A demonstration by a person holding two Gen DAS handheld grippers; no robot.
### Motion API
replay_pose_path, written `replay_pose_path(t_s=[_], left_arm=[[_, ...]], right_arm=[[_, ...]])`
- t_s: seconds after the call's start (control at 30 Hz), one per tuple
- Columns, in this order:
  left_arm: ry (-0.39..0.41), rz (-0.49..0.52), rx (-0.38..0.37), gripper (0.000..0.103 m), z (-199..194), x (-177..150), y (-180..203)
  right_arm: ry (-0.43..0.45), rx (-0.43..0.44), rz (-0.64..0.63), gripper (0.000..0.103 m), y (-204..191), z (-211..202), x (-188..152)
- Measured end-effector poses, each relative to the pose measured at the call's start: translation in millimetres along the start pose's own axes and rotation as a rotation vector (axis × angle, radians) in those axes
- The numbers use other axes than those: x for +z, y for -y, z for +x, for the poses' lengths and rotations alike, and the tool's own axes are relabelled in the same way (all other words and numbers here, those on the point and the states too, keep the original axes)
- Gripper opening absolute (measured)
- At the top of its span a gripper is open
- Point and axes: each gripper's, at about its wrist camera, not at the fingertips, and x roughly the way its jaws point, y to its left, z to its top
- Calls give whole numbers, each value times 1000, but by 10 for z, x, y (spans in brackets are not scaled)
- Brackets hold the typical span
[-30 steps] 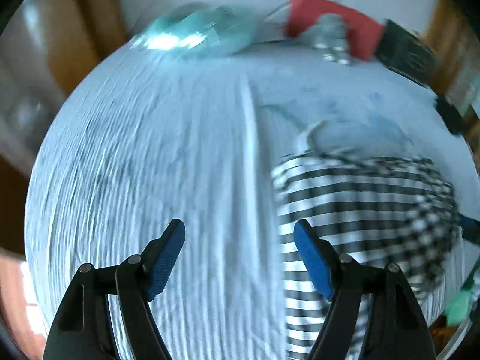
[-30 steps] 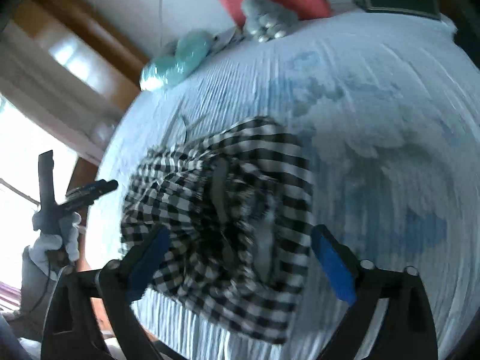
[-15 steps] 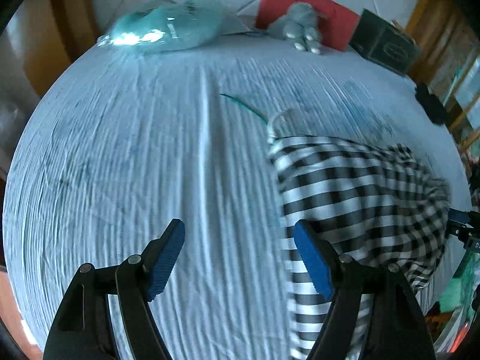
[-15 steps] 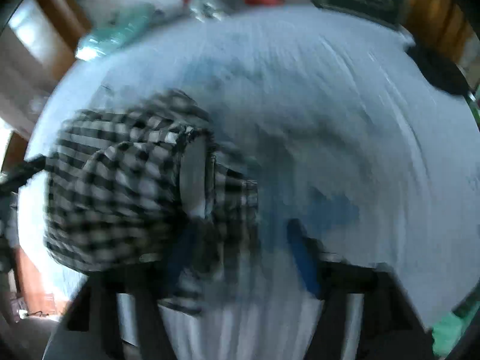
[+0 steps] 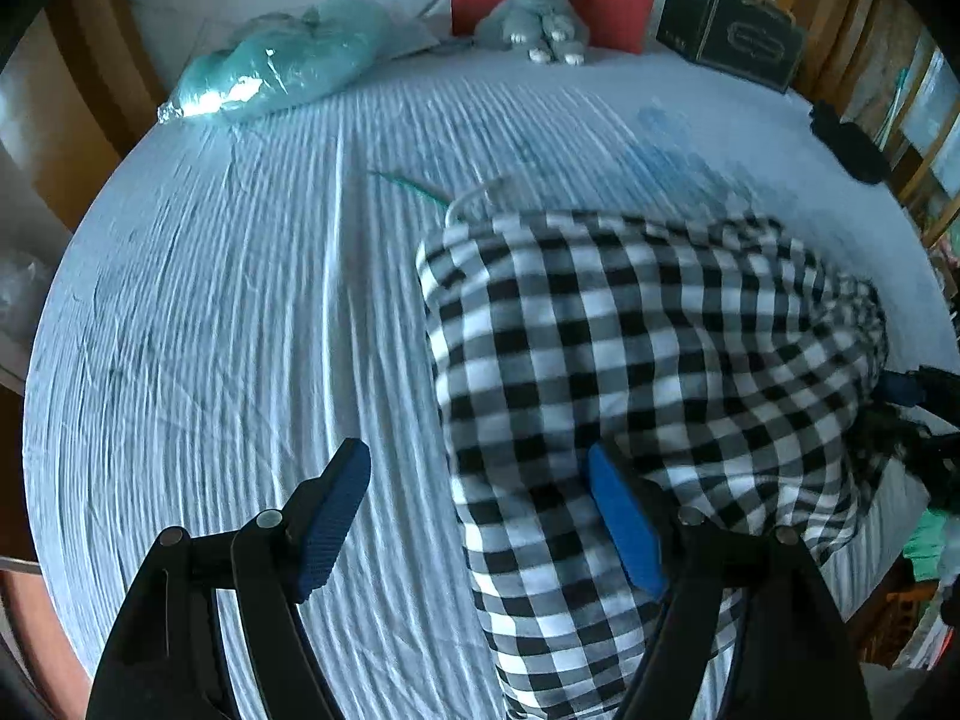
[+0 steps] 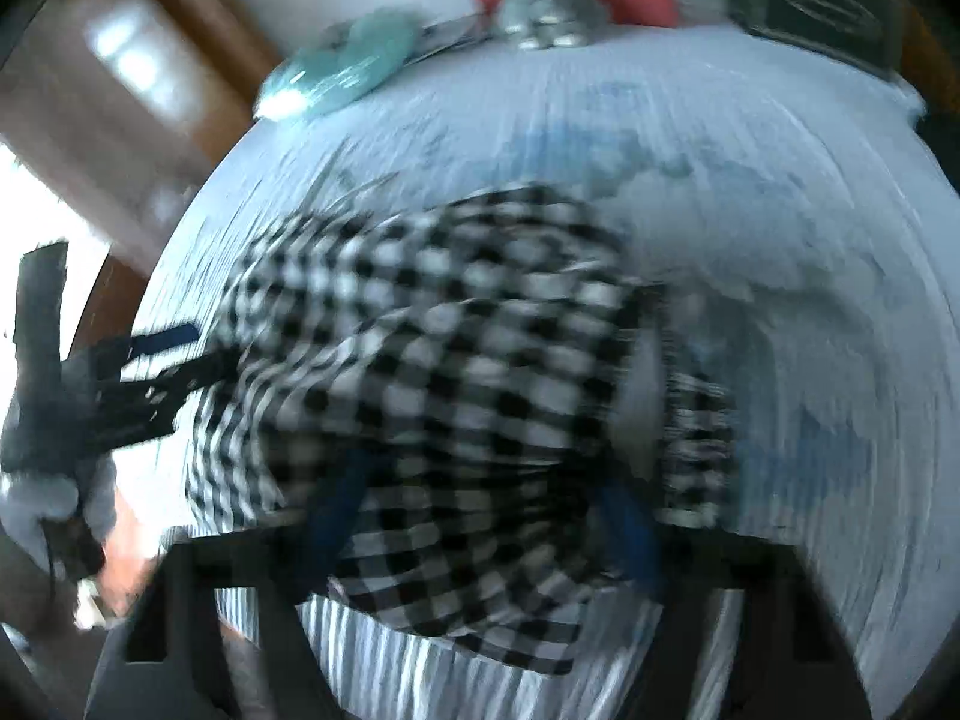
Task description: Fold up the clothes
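Lying between right fingers (image 6: 630, 534): checked garment (image 5: 648, 360)

A grey plush toy (image 5: 536, 15) is propped against a red bag (image 5: 612, 0) at the far edge of the bed (image 5: 240, 300). A teal plastic-wrapped bundle (image 5: 282, 63) and a dark box (image 5: 735, 39) are seen alongside.

Soft woven checked cloth (image 5: 630, 360) on a ribbed, matt bedsheet (image 5: 240, 330) — glossy plastic bag (image 5: 282, 66), plush toy (image 5: 540, 18) by the bed's far edge.
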Motion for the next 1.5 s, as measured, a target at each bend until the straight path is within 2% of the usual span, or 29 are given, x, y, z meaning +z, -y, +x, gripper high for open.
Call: replay_pose_path(t_s=[0.03, 0.1, 0.17, 0.2, 0.23, 0.27, 0.3, 0.37, 0.5, 0.57, 0.63, 0.67, 0.7, 0.73, 0.77, 0.83, 0.9, 0.93, 1.0, 1.03, 1.07, 1.13, 1.23, 1.3, 1.33, 1.4, 1.43, 1.5], left_arm=[[-8, -1, 2, 73, 31, -18, -1], [-27, -11, -8, 73, 87, -69, -6], [-40, -23, -25, 73, 125, -129, -1], [-44, -26, -31, 73, 146, -153, 7], [-44, -18, -9, 74, 179, -168, 25], [-44, -10, 14, 74, 213, -182, 43], [-44, -14, 18, 74, 224, -188, 40], [-44, -29, 15, 74, 205, -193, 15], [-12, -69, 33, 74, -24, -189, -70], [10, -94, 44, 74, -137, -146, -98], [36, -102, 37, 74, -182, -41, -90], [51, -101, 34, 74, -192, 25, -78], [55, -98, 28, 70, -184, 74, -47], [61, -94, 12, 64, -174, 123, -10], [57, -90, -14, 61, -134, 185, 15], [35, -72, -57, 52, -64, 254, 49], [18, -49, -84, 52, 10, 289, 140], [10, -36, -88, 52, 42, 295, 201], [16, -14, -42, 52, 197, 369, 195], [17, -5, -11, 55, 285, 375, 164], [10, -15, -12, 56, 365, 386, 134], [4, -34, -12, 67, 488, 414, 91], [5, -32, 1, 72, 501, 420, 109], [-7, -55, -20, 72, 442, 409, 63], [-1, -57, -15, 72, 348, 365, 44], [11, -58, -3, 72, 152, 271, 6], [15, -55, -1, 72, 78, 209, -16], [1, -71, -23, 69, 11, 75, -65]], right_arm=[[-2, -37, -34, 13, -36, -21, -4], [6, -99, -44, 13, 0, -107, -38], [-3, -112, 20, 14, 170, -166, -113], [-8, -119, 52, 18, 255, -196, -150], [-13, -125, 84, 30, 339, -226, -188], [-17, -132, 117, 54, 424, -255, -225], [-20, -137, 144, 61, 502, -287, -265], [-14, -143, 163, 61, 601, -370, -354], [53, -120, 87, 62, 517, -630, -366], [84, -83, 32, 73, 401, -659, -273], [110, -25, -17, 78, 279, -638, -152], [120, 4, -38, 72, 222, -618, -95], [119, 17, -52, 62, 180, -587, -57], [106, 28, -68, 34, 115, -523, -3], [92, 40, -83, 26, 50, -458, 52], [62, 79, -103, 27, -40, -336, 139], [31, 120, -115, 27, -94, -214, 210], [22, 107, -118, 26, -73, -133, 249], [29, 18, -88, 25, 67, 21, 355], [22, -25, -46, 22, 200, 118, 416], [2, -38, 18, 9, 359, 216, 459], [-29, -26, 101, 0, 563, 394, 475], [-18, -42, 82, 1, 505, 361, 437], [6, -19, 82, 5, 447, 200, 400], [27, 0, 84, 12, 418, 87, 365], [58, 29, 88, 37, 378, -91, 257], [66, 42, 88, 54, 360, -160, 203], [58, 53, 78, 55, 314, -207, 108]])
